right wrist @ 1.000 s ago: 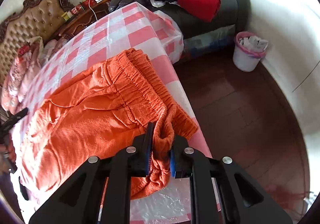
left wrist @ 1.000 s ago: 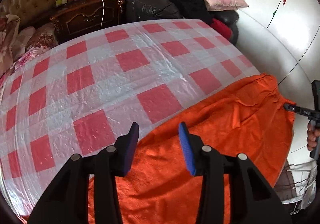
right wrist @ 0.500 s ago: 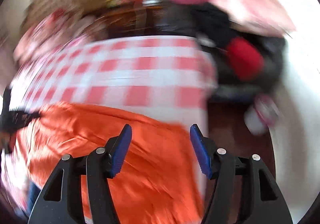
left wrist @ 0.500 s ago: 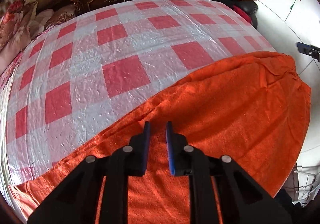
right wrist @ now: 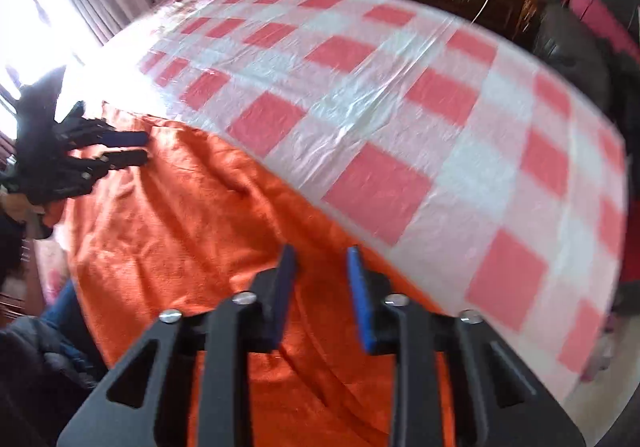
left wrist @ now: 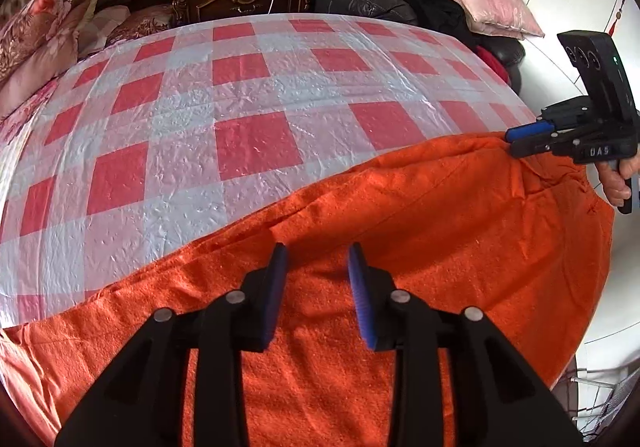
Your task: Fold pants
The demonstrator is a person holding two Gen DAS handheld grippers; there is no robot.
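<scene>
While both the left gripper (left wrist: 316, 271) and right gripper (right wrist: 320, 275) hover part-spread, pinching nothing, a shallow bite risks dragging the orange pants (left wrist: 400, 247) off-square.

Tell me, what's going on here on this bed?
A person holding a gripper tool in each hand is folding orange pants spread along the near edge of a checkered bed cover. The left gripper and right gripper hover over the fabric, jaws parted, gripping nothing; left's just opened, right's just narrowed.
</scene>
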